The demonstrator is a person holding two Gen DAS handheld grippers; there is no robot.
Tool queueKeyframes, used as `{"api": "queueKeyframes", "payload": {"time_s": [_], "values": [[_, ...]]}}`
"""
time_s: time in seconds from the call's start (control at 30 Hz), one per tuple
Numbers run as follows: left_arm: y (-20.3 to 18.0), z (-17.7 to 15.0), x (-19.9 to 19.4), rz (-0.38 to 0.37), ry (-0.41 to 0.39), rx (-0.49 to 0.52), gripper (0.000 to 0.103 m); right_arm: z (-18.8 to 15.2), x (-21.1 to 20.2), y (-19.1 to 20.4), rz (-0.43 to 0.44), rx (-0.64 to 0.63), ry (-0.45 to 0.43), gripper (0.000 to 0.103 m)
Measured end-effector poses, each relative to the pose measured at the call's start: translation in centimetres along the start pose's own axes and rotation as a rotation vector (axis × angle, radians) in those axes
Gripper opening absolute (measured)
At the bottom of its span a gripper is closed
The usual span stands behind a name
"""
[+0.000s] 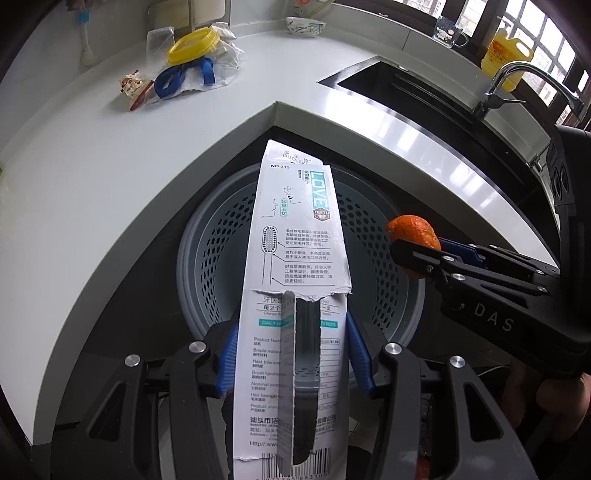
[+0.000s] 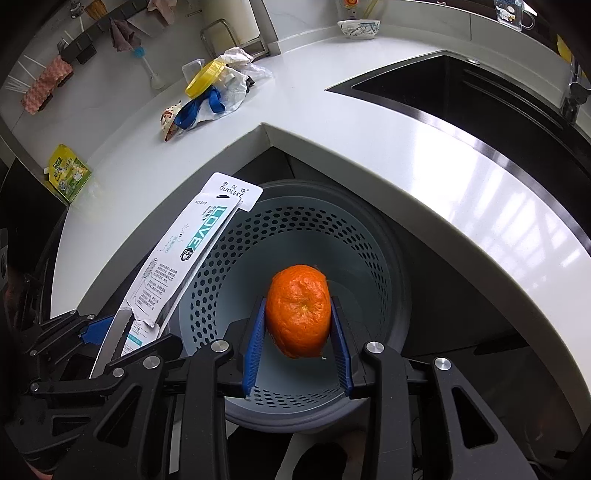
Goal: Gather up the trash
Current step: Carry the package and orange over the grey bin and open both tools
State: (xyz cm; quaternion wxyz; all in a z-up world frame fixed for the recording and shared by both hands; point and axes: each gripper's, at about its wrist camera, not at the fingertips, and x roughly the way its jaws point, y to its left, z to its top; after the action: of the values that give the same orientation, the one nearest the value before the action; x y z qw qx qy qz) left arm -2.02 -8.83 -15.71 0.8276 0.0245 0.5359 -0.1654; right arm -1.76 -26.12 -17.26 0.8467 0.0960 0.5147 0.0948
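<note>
My left gripper (image 1: 291, 354) is shut on a torn white toothbrush package (image 1: 295, 236), which stands up over the grey perforated bin (image 1: 207, 258) below the counter corner. My right gripper (image 2: 298, 332) is shut on an orange peel (image 2: 298, 310), held above the bin (image 2: 369, 251). The left wrist view shows the right gripper (image 1: 413, 254) at the right, carrying the orange peel (image 1: 413, 230) above the bin's rim. In the right wrist view the package (image 2: 177, 258) and left gripper (image 2: 99, 332) are at the left.
On the white counter (image 1: 92, 184) lie a yellow lid (image 1: 194, 44), blue straps (image 1: 173, 79), a plastic bag (image 1: 225, 62) and a snack wrapper (image 1: 135, 88). A yellow-green pouch (image 2: 68, 177) lies at the counter's left edge. A black sink (image 1: 406, 88), faucet (image 1: 517, 81), bowl (image 1: 306, 25) and cup (image 1: 447, 31) are at the right.
</note>
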Motion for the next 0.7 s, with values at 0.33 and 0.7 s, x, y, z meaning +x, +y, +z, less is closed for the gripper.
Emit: {"api": "queueKeyframes", "payload": {"time_s": [0.33,0.7], "values": [[0.5,1.0,1.8,-0.007,0.032,-0.03,0.051,0.2,1.6,-0.9,0.005,0.034,0.034,0.033],[0.9,1.1,1.1,0.007,0.015,-0.058,0.068,0.3,0.8,-1.6,-0.018,0.054,0.011,0.049]]}}
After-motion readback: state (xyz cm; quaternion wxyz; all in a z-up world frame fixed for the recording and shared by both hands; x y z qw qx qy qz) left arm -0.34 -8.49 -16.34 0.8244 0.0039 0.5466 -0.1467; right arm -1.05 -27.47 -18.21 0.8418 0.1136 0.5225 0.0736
